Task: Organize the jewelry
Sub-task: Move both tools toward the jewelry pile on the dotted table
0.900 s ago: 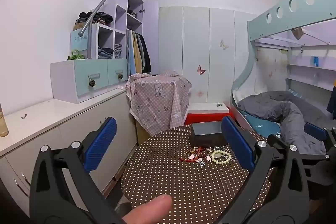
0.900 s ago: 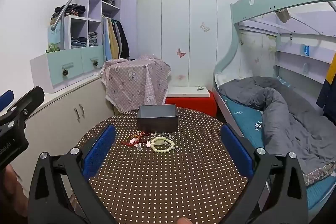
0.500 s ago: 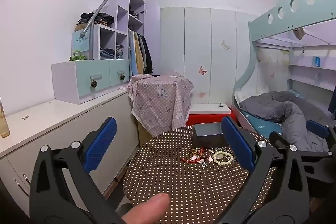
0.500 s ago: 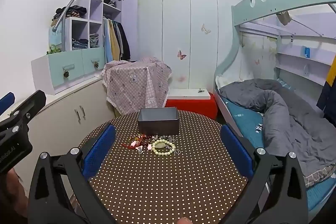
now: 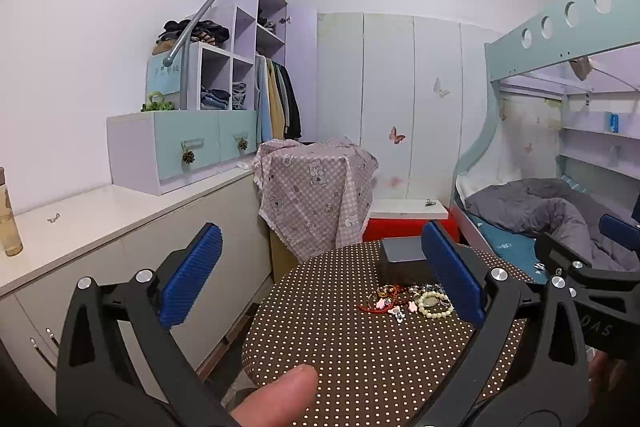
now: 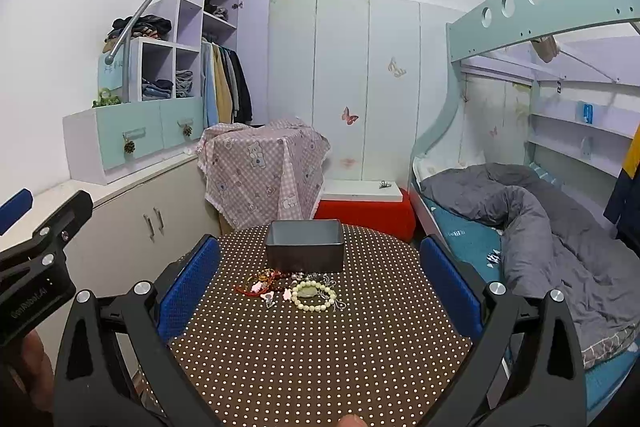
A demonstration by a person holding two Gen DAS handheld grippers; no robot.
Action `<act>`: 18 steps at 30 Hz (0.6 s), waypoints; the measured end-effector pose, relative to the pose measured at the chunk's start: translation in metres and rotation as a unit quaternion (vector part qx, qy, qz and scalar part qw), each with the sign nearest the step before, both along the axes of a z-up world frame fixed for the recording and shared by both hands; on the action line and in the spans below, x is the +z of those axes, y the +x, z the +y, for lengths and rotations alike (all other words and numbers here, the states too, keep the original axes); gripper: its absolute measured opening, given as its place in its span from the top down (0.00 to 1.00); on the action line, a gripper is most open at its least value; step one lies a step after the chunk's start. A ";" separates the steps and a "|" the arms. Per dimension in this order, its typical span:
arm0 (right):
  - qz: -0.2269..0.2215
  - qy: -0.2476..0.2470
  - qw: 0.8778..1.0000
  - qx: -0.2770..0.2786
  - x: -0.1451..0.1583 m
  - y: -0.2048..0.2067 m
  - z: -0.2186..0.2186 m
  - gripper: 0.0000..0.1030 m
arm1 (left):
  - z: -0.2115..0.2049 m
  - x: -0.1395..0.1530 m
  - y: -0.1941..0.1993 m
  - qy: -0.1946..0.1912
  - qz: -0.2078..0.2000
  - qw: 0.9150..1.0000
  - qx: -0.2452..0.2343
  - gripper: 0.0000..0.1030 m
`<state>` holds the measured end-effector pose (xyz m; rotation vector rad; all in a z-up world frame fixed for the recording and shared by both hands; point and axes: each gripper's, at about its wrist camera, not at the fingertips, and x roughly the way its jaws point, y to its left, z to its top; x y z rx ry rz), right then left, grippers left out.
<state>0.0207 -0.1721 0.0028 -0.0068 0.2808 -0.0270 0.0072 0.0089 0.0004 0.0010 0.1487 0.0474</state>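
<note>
A small heap of jewelry (image 6: 290,287), with a pale bead bracelet (image 6: 314,295) on its right side, lies mid-frame on the round dotted table (image 6: 320,359), just in front of an open dark box (image 6: 305,245). The right gripper (image 6: 320,291), lower frame, is spread wide with nothing between its jaws. The left gripper (image 5: 322,277) is likewise wide and empty, the heap at its right.
</note>
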 end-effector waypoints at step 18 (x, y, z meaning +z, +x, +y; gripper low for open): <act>-0.008 -0.006 1.000 0.010 0.001 0.007 0.007 0.07 | 0.000 0.000 0.006 -0.002 0.006 1.000 -0.008 0.05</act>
